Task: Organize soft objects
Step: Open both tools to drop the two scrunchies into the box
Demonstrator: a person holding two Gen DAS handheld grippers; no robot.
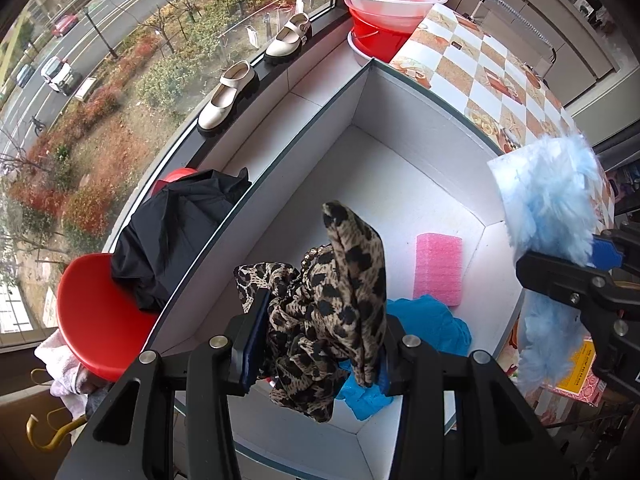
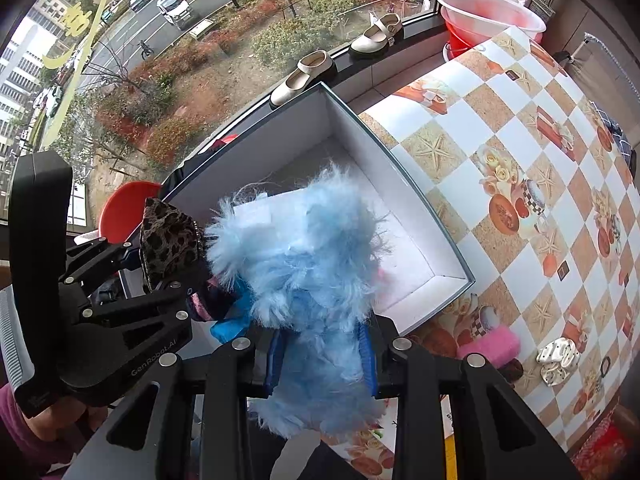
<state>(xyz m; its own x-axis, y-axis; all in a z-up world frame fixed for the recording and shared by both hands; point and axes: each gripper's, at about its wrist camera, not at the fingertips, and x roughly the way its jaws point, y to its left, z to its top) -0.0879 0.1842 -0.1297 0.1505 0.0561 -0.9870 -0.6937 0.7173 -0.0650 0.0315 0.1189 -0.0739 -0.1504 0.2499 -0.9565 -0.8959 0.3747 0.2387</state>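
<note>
My left gripper (image 1: 316,344) is shut on a leopard-print scrunchie (image 1: 332,304) and holds it above the near end of an open white box (image 1: 384,168). A pink sponge (image 1: 438,268) and a blue cloth (image 1: 432,324) lie inside the box. My right gripper (image 2: 322,354) is shut on a fluffy light-blue item (image 2: 304,264) and holds it over the box's near corner (image 2: 400,208). In the left wrist view the right gripper (image 1: 592,272) and the blue fluff (image 1: 552,200) are at the right. In the right wrist view the left gripper (image 2: 160,268) with the scrunchie (image 2: 170,240) is at the left.
The box stands on a checkered tablecloth (image 2: 520,152). A pink fuzzy item (image 2: 490,344) and a white dotted scrunchie (image 2: 558,360) lie on the table at the right. A red stool with black fabric (image 1: 176,232), shoes (image 1: 228,96) on the sill and red basins (image 1: 388,12) are beyond.
</note>
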